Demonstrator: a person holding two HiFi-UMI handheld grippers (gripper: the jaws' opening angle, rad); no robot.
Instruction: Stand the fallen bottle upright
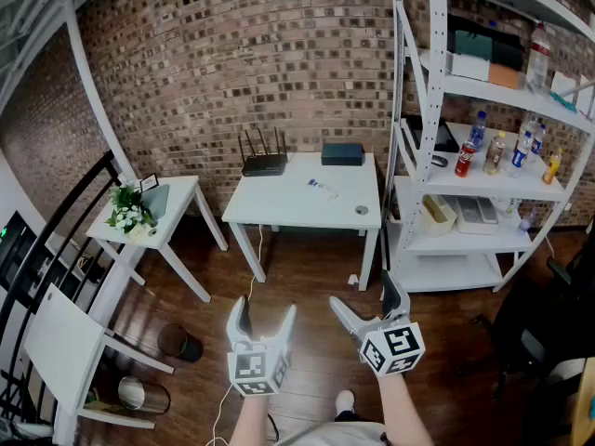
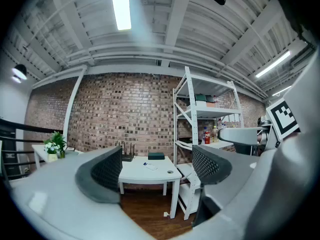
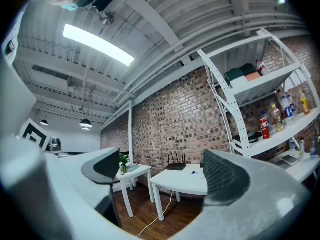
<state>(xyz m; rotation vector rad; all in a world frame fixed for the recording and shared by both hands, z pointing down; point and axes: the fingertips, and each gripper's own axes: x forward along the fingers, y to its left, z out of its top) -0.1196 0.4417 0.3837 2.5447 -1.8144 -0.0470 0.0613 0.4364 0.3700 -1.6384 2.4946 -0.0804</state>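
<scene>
Bottle (image 1: 322,189) – or what looks like one, a small pale thing with a blue end, too small to tell for sure – lies flat on the white table (image 1: 279,210), near the middle of its top. At the table's back left corner stands a router (image 1: 264,163) with its aerials up, and at the back edge, right of the middle, a dark box (image 1: 342,153). A small round thing (image 1: 362,210) sits near the table's front right corner. Just right of the table is a shelf rack (image 1: 416,110) with several upright drinks bottles (image 1: 495,151) on its middle board; left of the table is a smaller table (image 1: 181,203) bearing a plant (image 1: 128,212).

Both grippers hover in front of the table, well apart from it. The left gripper (image 1: 268,307) has its jaws spread wide with nothing between them – the right gripper (image 1: 363,291) likewise, jaws fully apart and empty.
</scene>
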